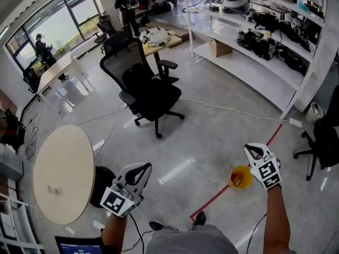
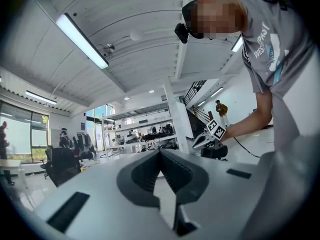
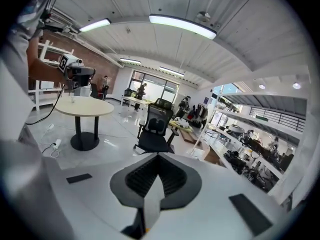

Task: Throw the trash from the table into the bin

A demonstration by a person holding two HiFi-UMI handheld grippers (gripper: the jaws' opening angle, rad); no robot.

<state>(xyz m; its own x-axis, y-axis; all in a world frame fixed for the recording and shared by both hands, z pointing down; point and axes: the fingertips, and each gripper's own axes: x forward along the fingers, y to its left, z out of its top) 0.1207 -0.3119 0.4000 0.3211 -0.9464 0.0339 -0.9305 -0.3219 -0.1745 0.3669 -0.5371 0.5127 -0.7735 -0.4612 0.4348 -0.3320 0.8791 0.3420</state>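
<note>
- Holding the right gripper [image 1: 253, 149] beside the yellow bin [image 1: 233, 174], I read its fingers pressed together.
- Left gripper [image 1: 142, 168], near the round table [image 1: 63, 163]: fingers pressed together.

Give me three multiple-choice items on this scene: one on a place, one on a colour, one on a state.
1. The yellow bin stands: A on the round table; B on the floor by the red line; C on a shelf.
2. The office chair is: A black; B white; C blue.
3. The right gripper has its jaws: A wide apart; B together, empty; C closed on a bottle.
Key: B, the head view shows it on the floor; A, its seat and back are black; B, its own view shows them meeting, nothing between.
</note>
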